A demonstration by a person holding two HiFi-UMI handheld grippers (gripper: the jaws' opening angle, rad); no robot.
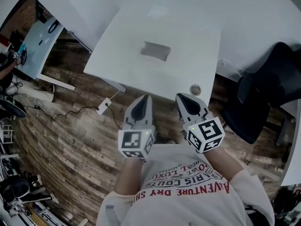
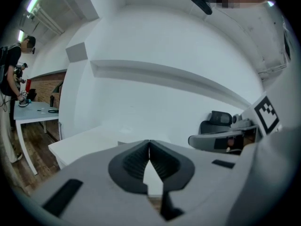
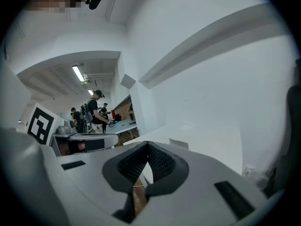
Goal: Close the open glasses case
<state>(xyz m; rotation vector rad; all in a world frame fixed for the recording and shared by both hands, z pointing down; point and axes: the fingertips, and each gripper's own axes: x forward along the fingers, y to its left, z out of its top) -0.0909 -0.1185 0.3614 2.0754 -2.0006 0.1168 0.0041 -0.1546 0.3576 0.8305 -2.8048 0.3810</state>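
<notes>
Grey glasses case (image 1: pixel 155 51) lying on white table (image 1: pixel 193 65), well ahead of left gripper (image 1: pixel 142 100) and right gripper (image 1: pixel 182 99), both sets of fingers pressed together, holding nothing

Looks along the right claw (image 3: pixel 148 144): dark ribbed pads (image 3: pixel 133 163) meet at the tips, nothing between. Beyond, a white counter (image 3: pixel 209 140) with a small pale object (image 3: pixel 179 144). At left, a marker cube (image 3: pixel 40 122); farther off, people (image 3: pixel 96 108) by a table.

Glasses case (image 1: pixel 155 51) is located on the table (image 1: pixel 197 41), near its middle. Left gripper (image 1: pixel 145 98) and right gripper (image 1: pixel 180 98) are held side by side before the table's near edge. A chair (image 1: pixel 263 88) is placed right of the table.
</notes>
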